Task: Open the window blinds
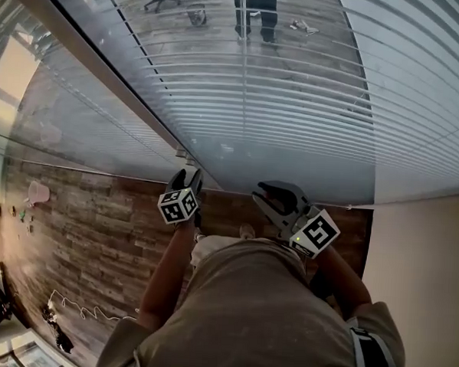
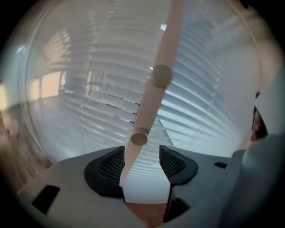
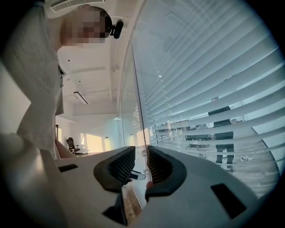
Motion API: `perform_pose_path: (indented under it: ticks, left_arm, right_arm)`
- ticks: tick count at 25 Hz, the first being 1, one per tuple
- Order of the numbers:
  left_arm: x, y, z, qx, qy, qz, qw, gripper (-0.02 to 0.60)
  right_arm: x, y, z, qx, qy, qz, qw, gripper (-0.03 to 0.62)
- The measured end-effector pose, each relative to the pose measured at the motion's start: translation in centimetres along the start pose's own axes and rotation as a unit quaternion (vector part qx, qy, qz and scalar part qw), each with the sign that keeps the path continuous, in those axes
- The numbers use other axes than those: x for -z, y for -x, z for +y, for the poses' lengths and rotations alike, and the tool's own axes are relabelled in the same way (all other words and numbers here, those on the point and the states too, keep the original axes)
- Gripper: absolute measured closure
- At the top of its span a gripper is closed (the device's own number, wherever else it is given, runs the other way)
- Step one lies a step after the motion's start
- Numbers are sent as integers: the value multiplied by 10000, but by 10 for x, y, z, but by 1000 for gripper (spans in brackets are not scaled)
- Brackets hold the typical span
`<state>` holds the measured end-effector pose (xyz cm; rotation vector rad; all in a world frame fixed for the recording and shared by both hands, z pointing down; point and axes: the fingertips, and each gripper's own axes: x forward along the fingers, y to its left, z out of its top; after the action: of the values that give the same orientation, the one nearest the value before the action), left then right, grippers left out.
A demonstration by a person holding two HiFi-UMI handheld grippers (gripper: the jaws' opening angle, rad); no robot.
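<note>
The left gripper (image 2: 141, 155) has its fingers wide apart around the beige wand (image 2: 153, 95). Only this view shows the wand, which rises toward 1 o'clock in front of the blinds (image 2: 84, 107). The right gripper (image 3: 140, 156) is at 3 o'clock of the left in the head view, its fingers narrowly apart and empty.

L gripper (image 2: 141, 156) jaws wide apart, R gripper (image 3: 141, 161) jaws barely apart, both out front, side by side
</note>
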<state>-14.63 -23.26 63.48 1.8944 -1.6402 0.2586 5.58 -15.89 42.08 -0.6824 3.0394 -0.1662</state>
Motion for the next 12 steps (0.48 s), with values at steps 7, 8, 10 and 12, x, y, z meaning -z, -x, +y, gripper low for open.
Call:
perform_pose_path:
  ticks: [7, 8, 10, 12]
  left_arm:
    - [-15, -4, 17, 717, 1804, -864, 9772, 342]
    - [-14, -7, 18, 676, 1801, -818, 9779, 382]
    - [-12, -11, 19, 589, 1675, -729, 9814, 442]
    - [-11, -9, 17, 469, 1329, -642, 9879, 445]
  right_arm:
    - [10, 7, 11, 82, -92, 105, 9999, 508]
    - [10, 8, 10, 94, -87, 112, 9999, 507]
    - [11, 7, 9, 112, -67, 103, 9999, 508]
    - [12, 8, 12, 133, -52, 75, 9999, 508]
